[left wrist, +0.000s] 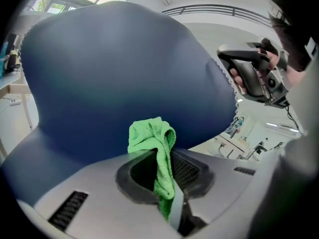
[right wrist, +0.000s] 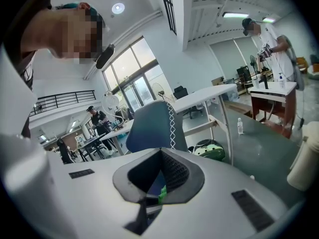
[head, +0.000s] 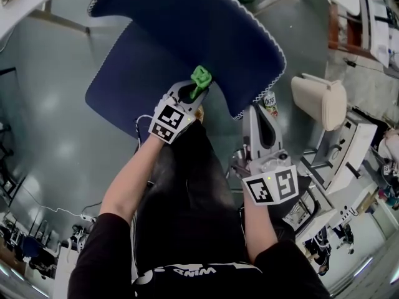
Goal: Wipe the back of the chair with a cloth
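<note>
Cloth (left wrist: 149, 133) is the thing to mind: a small green terry rag, soft, light and limp, so I judge it will fold away from any push unless a fat wad stands proud of the tips. My left tool (head: 197, 87) is clamped on it that way. A crumpled knob sticks out ahead at 12 o'clock and a tail hangs down between the jaws, with the knob touching or all but touching the chair back (head: 206, 30). That back is a broad navy shell with white zigzag stitching round its edge. It looks smooth and probably firm enough to take pressure, though the chair may swivel or roll if I lean in. My right tool (head: 252, 112) has its jaws drawn together on nothing, its tip just beside the back's edge at 1 o'clock; bracing that edge seems the sensible hold.
</note>
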`<state>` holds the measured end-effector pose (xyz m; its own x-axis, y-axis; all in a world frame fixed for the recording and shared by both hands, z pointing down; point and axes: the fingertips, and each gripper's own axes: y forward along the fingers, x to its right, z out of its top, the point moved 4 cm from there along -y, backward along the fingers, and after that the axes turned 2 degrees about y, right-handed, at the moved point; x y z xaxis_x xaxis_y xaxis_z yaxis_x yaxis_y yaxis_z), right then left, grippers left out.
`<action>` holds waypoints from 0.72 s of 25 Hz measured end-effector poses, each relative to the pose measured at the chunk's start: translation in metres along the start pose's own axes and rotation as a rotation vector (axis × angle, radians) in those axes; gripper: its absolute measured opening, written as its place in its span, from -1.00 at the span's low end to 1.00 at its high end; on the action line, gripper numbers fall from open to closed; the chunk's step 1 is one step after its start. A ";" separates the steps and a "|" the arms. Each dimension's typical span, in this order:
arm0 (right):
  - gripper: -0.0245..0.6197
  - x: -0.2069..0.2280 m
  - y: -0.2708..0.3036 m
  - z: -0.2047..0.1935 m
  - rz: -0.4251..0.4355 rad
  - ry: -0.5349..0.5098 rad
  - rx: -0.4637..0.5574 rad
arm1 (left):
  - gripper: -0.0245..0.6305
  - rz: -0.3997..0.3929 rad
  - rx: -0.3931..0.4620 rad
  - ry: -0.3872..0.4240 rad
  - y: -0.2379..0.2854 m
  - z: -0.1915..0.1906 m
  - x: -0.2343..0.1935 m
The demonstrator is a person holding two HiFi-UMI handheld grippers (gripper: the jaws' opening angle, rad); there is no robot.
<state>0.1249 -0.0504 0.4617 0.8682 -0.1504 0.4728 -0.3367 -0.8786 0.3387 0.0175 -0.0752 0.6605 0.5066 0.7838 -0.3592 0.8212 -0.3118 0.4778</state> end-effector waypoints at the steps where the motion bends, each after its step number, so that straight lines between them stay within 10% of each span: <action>1: -0.95 -0.001 -0.001 0.000 -0.001 0.000 0.001 | -0.75 -0.023 -0.003 -0.002 -0.001 0.000 0.007; 18: -0.95 -0.044 -0.030 0.057 0.042 -0.024 0.034 | -0.75 0.147 0.103 -0.095 -0.112 0.121 0.029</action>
<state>0.1178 -0.0438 0.3842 0.8624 -0.1978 0.4660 -0.3606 -0.8862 0.2911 -0.0282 -0.0825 0.4994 0.6416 0.6730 -0.3680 0.7566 -0.4765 0.4477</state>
